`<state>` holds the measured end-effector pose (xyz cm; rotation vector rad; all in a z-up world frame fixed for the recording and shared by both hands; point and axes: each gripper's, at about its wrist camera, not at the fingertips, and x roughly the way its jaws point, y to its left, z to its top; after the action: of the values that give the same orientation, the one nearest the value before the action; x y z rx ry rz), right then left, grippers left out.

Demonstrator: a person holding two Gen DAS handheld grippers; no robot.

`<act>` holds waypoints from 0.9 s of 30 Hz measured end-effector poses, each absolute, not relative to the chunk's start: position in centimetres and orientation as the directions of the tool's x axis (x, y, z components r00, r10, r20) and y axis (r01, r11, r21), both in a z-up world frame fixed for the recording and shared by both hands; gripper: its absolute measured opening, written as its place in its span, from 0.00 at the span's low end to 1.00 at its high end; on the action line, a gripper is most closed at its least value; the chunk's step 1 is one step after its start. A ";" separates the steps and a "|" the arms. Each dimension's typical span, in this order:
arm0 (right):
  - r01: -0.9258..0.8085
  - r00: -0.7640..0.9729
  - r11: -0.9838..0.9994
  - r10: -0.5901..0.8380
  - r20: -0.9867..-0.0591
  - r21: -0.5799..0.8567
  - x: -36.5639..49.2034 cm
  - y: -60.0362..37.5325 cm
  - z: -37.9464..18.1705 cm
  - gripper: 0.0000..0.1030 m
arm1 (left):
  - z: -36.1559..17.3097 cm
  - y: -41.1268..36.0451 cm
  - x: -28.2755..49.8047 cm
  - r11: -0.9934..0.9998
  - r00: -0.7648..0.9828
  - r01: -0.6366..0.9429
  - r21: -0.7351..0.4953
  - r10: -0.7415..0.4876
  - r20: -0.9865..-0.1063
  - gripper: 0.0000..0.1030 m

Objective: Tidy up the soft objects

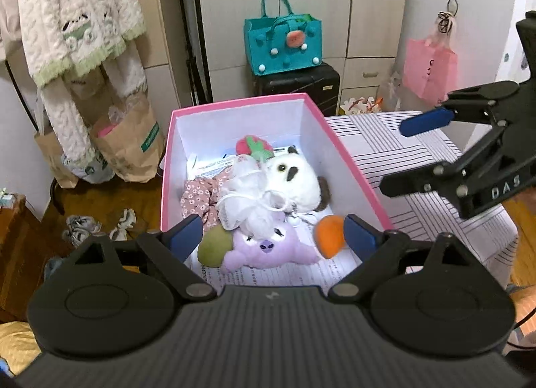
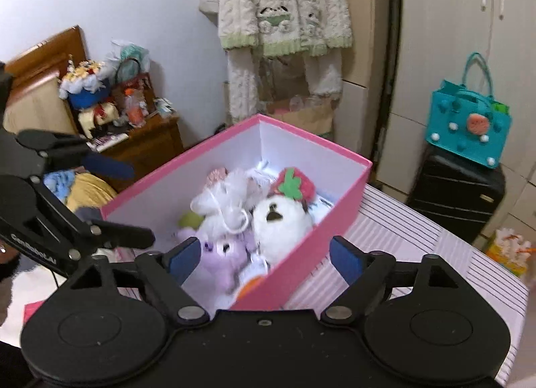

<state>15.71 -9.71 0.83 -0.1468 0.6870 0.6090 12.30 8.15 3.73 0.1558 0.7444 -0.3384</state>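
Left gripper (image 1: 273,237), right gripper (image 2: 264,259): jaws spread, empty, above pink box (image 1: 234,105); plush toys (image 1: 294,180) inside, apparently piled.

Both the left gripper (image 1: 273,237) and the right gripper (image 2: 266,259) tilt downward, jaws spread wide and empty.

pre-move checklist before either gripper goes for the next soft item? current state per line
1. Left gripper empty, jaws wide apart: ok.
2. Right gripper empty, jaws wide apart: ok.
3. Pink box upright on the striped cloth, top open: ok.
4. Toys inside the walls: white plush, purple plush, strawberry plush, mesh pouf, floral cloth: ok.
5. Grippers apart from each other; the right one shows off to the side in the left wrist view: ok.
6. Soft items left outside the box: cannot tell, none shows on the visible cloth.
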 end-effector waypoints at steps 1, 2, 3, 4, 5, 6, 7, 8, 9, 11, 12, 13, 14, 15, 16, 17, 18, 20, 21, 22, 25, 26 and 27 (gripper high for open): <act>-0.564 0.614 0.824 0.464 -0.639 0.056 15.2 -9.7 1.0 0.90 | 3.9 8.0 12.0 0.934 0.688 0.357 0.026 -0.244 -0.684 0.89; -0.552 0.619 0.832 0.448 -0.645 0.048 14.6 -9.7 1.1 0.91 | 4.1 7.8 11.6 0.933 0.690 0.357 0.032 -0.241 -0.682 0.89; -0.541 0.623 0.840 0.432 -0.653 0.040 14.1 -9.8 1.3 0.91 | 4.2 7.7 11.3 0.933 0.692 0.357 0.035 -0.239 -0.681 0.91; -0.531 0.627 0.847 0.420 -0.656 0.035 13.6 -9.9 1.4 0.91 | 4.4 7.5 10.9 0.933 0.692 0.359 0.035 -0.241 -0.680 0.91; -0.524 0.630 0.851 0.414 -0.657 0.033 13.2 -10.0 1.6 0.91 | 4.6 7.4 10.7 0.932 0.692 0.362 0.033 -0.245 -0.679 0.94; -0.517 0.634 0.855 0.408 -0.657 0.033 12.7 -10.1 1.8 0.92 | 4.7 7.2 10.4 0.931 0.690 0.365 0.029 -0.250 -0.679 0.96; -0.509 0.638 0.860 0.403 -0.657 0.033 12.1 -10.4 2.0 0.92 | 4.9 7.1 10.1 0.929 0.687 0.368 0.024 -0.254 -0.680 0.97; -0.498 0.643 0.866 0.396 -0.655 0.035 11.8 -10.6 2.2 0.92 | 5.1 7.0 9.8 0.929 0.684 0.370 0.020 -0.258 -0.682 0.99; -0.487 0.650 0.873 0.389 -0.653 0.035 11.3 -10.8 2.3 0.92 | 5.2 6.9 9.5 0.929 0.682 0.368 0.017 -0.258 -0.684 1.00; -0.469 0.675 0.883 0.377 -0.635 0.025 10.3 -11.4 2.6 0.92 | 5.6 6.5 8.9 0.934 0.678 0.357 0.025 -0.241 -0.694 1.00; -0.458 0.694 0.889 0.364 -0.621 0.010 9.6 -11.7 2.9 0.92 | 5.7 6.3 8.8 0.936 0.675 0.351 0.035 -0.228 -0.701 1.00; -0.451 0.708 0.892 0.355 -0.610 -0.004 8.9 -12.0 3.1 0.92 | 5.8 6.1 8.5 0.937 0.673 0.346 0.049 -0.212 -0.709 1.00; -0.446 0.719 0.895 0.351 -0.599 -0.011 8.3 -12.3 3.3 0.92 | 6.0 5.8 8.3 0.938 0.675 0.342 0.062 -0.199 -0.710 1.00; -0.442 0.728 0.897 0.352 -0.588 -0.010 7.8 -12.7 3.6 0.92 | 6.0 5.5 8.0 0.938 0.682 0.340 0.073 -0.192 -0.706 1.00; -0.435 0.737 0.900 0.356 -0.574 0.000 7.3 -13.2 3.9 0.92 | 6.0 5.4 7.7 0.937 0.688 0.341 0.078 -0.192 -0.700 1.00; -0.424 0.747 0.905 0.360 -0.559 0.016 6.9 -13.7 4.2 0.92 | 6.0 5.2 7.4 0.935 0.695 0.345 0.082 -0.196 -0.692 1.00; -0.412 0.754 0.911 0.362 -0.548 0.034 6.7 -14.3 4.3 0.92 | 5.8 5.0 7.0 0.933 0.701 0.351 0.080 -0.205 -0.683 1.00; -0.394 0.766 0.917 0.365 -0.529 0.062 6.3 -14.9 4.4 0.92 | 5.5 4.7 6.5 0.934 0.700 0.352 0.065 -0.216 -0.680 1.00; -0.381 0.773 0.921 0.363 -0.521 0.076 6.2 -15.3 4.3 0.92 | 5.2 4.5 6.4 0.936 0.695 0.346 0.056 -0.216 -0.686 1.00; -0.368 0.779 0.926 0.356 -0.517 0.083 6.0 -15.4 4.1 0.92 | 5.0 4.2 6.4 0.938 0.683 0.342 0.054 -0.210 -0.700 1.00; -0.318 0.790 0.948 0.283 -0.545 0.030 5.9 -15.1 3.3 0.92 | 4.4 3.7 6.3 0.942 0.659 0.328 0.067 -0.178 -0.731 1.00; -0.303 0.782 0.953 0.256 -0.569 0.011 6.0 -15.1 2.9 0.92 | 4.3 3.6 6.2 0.944 0.658 0.322 0.072 -0.168 -0.734 1.00; -0.279 0.771 0.960 0.225 -0.596 0.002 6.2 -15.1 2.5 0.92 | 4.2 3.7 6.0 0.949 0.661 0.305 0.076 -0.154 -0.735 1.00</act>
<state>6.19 -15.07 2.51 -0.0888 0.6350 0.2735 6.02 3.67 4.21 0.1992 0.8092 -0.2615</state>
